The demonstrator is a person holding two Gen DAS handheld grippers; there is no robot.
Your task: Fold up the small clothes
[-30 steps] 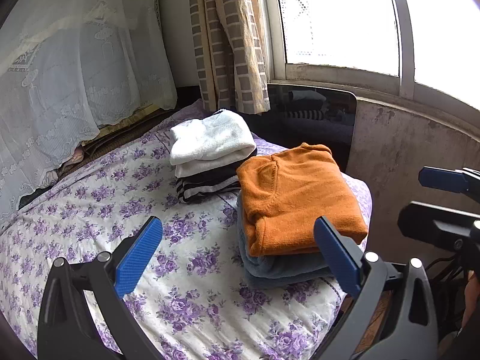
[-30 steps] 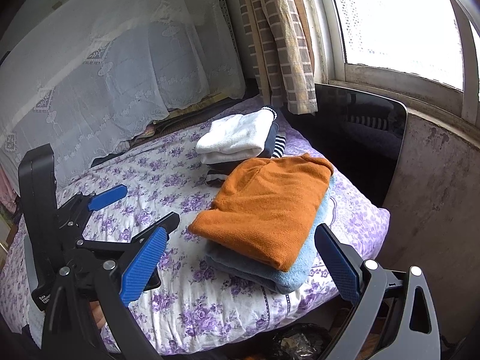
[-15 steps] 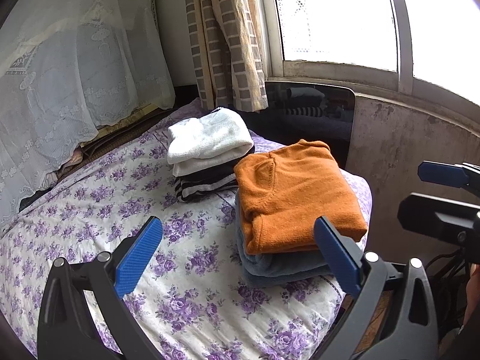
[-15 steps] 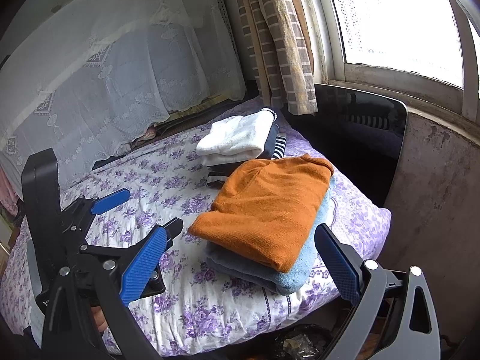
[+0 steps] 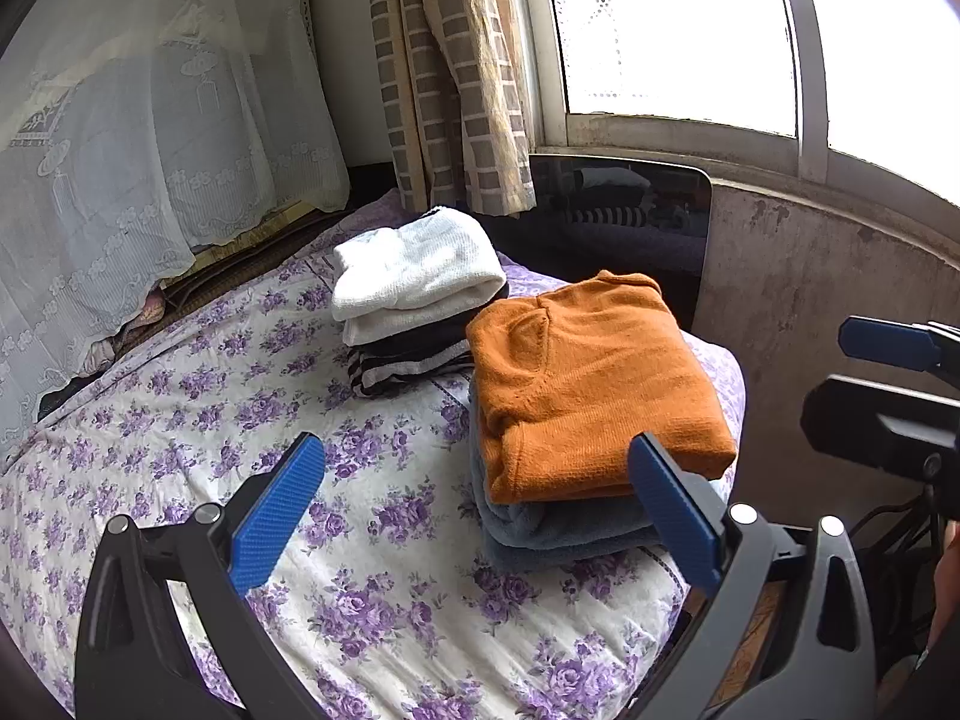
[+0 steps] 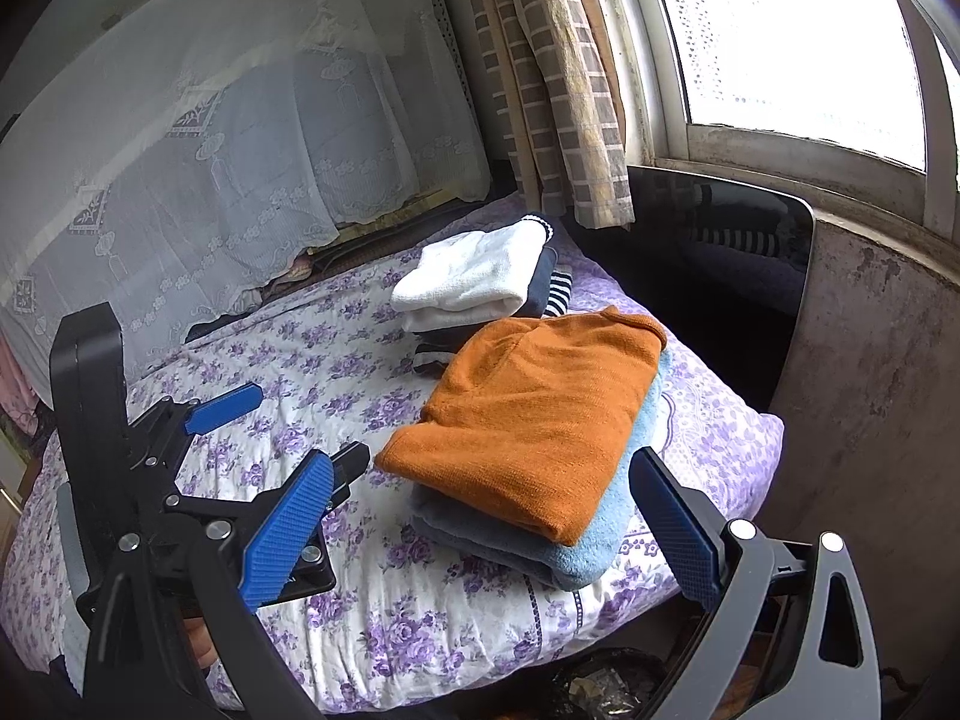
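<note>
Bed (image 5: 198,420): covered by a white sheet with purple flowers; the left and near part of the sheet lies bare, so the open room is on that side.
Bed edge: the right corner of the sheet (image 6: 738,444) is rounded and falls down beside a stained grey wall (image 6: 870,390).
Lace curtain (image 5: 120,150): hangs along the far side of the bed, and its lower hem meets the far bed edge.
Checked curtain (image 5: 456,72): hangs at the window, above the far corner of the bed.
Dark panel (image 5: 636,222): stands upright between the bed and the wall; the folded clothes are reflected in it.
Orange sweater (image 5: 594,384): folded, on top of a folded blue garment (image 6: 606,534); this pile is close to the right bed edge.
White garment (image 5: 414,270): folded, on top of dark and striped clothes (image 5: 408,366); this second pile is behind the orange one, almost touching it.
Left gripper (image 5: 474,504): wide apart and holding nothing, over the near part of the bed; its right blue pad is in front of the orange pile's near corner.
Right gripper (image 6: 480,534): also wide apart and holding nothing, before the near bed edge, with the left one just beside it.
</note>
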